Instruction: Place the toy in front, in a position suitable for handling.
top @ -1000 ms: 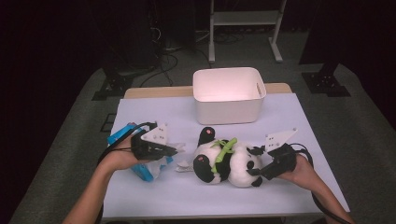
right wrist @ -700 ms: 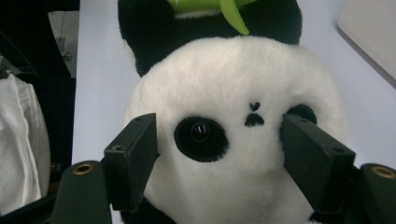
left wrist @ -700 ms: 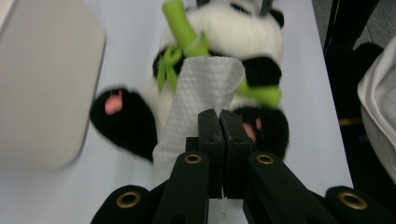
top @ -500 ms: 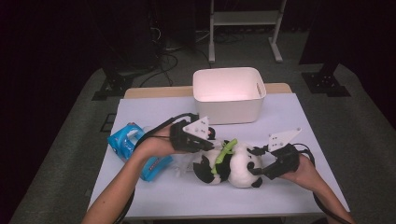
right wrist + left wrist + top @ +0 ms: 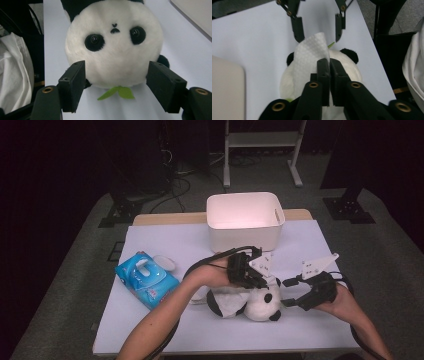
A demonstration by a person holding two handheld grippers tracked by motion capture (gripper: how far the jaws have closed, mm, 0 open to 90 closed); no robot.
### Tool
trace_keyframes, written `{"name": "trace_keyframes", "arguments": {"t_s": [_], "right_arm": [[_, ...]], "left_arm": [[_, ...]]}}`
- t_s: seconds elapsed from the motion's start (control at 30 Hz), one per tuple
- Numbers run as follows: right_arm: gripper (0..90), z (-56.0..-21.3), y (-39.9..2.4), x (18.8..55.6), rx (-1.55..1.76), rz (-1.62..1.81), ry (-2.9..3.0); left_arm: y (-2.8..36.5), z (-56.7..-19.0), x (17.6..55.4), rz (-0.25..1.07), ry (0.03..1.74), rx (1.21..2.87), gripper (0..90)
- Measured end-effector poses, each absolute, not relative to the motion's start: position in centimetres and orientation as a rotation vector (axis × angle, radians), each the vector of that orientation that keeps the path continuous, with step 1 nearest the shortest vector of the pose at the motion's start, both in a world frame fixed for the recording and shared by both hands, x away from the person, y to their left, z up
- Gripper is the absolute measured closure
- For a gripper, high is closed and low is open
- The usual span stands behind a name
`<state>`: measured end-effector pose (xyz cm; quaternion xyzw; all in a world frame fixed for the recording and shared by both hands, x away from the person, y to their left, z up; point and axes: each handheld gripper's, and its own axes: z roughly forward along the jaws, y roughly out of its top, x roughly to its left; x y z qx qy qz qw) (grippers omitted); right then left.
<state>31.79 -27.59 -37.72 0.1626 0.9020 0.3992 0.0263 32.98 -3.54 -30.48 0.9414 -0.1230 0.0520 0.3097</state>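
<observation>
A black-and-white plush panda (image 5: 262, 306) lies on the white table (image 5: 160, 240), its face (image 5: 113, 45) toward my right gripper. My left gripper (image 5: 260, 277) hangs over the panda, shut on a white wipe (image 5: 309, 55) that drapes onto the toy's head (image 5: 347, 65). In the left gripper view the jaws (image 5: 329, 62) pinch the wipe's edge. My right gripper (image 5: 289, 292) stands open just in front of the panda's face, one jaw on each side (image 5: 116, 75), pads clear of the fur. A green leaf (image 5: 117, 92) sits under the panda's chin.
A blue pack of wipes (image 5: 146, 279) lies at the left, with a small white oval lid (image 5: 164, 262) behind it. A white bin (image 5: 245, 220) stands at the table's far middle. A white cloth (image 5: 12, 72) shows beside the table edge.
My left hand has swung right from the blue pack to above the panda, carrying the wipe. The wipe now covers the green strip on the panda. The right hand shifted slightly.
</observation>
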Motion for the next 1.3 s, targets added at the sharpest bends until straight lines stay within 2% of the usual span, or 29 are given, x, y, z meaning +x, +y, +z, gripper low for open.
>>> {"name": "trace_keyframes", "arguments": {"t_s": [0.17,0.3,0.7,0.8,1.17,1.3], "right_arm": [[30.6,-37.3,-28.6,31.8,0.516,1.297,2.758],[30.6,-36.6,-28.8,31.5,0.491,1.327,2.746],[31.5,-34.3,-26.0,30.9,0.341,1.367,2.743],[31.8,-33.6,-24.1,31.2,0.276,1.328,2.767],[38.4,-32.6,-18.3,31.9,0.124,1.255,2.808],[45.0,-33.2,-16.7,32.3,0.088,1.2,2.833]], "left_arm": [[-3.9,-30.6,33.0,0.133,-0.302,2.483,72.3],[-3.2,-29.9,33.0,0.149,-0.286,2.473,70.2],[0.6,-28.6,33.0,0.221,-0.217,2.459,70.0],[2.2,-28.6,33.0,0.244,-0.185,2.464,70.0],[5.5,-29.7,32.9,0.254,-0.116,2.455,70.0],[6.8,-29.8,32.8,0.263,-0.1,2.442,70.0]]}}
